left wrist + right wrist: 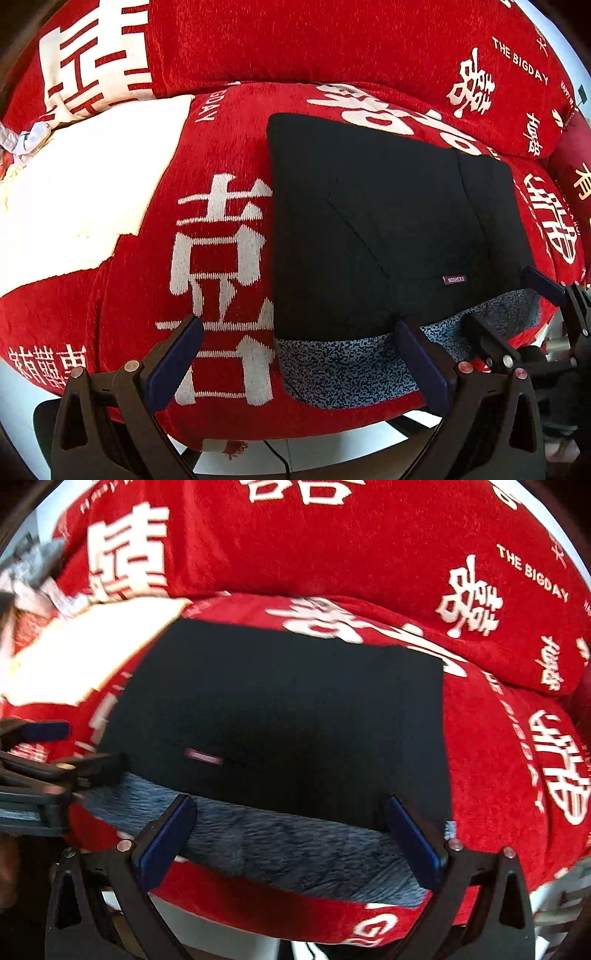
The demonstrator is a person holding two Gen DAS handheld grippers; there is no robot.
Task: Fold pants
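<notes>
On the red sofa cover (229,147), printed with white characters and the words "THE BIGDAY", a pair of black pants (376,221) is laid flat in a folded, roughly square shape. A speckled blue-grey lining (340,365) is exposed as a band along the near edge of the fabric, by the front edge of the seat. A small label (454,279) is seen on the black cloth just above that band (the word on it is read upside down).

Left gripper (299,362): jaws are spread wide, nothing is held between the blue pads. Its right pad is seen against the lining band, though contact cannot be judged; the other is seen over the red cover, left of the pants.

Right gripper (291,838): jaws are likewise spread wide and empty, with both pads seen over the lining at the pants' near edge (288,716). From the left wrist view the right gripper (517,302) is noted at the pants' near right corner; from the right wrist view the left gripper (70,746) is noted at the near left corner.

A cream cloth (81,192) is laid on the seat to the left, apart from the pants. The backrest cushion (314,40) is covered in the same red print.
</notes>
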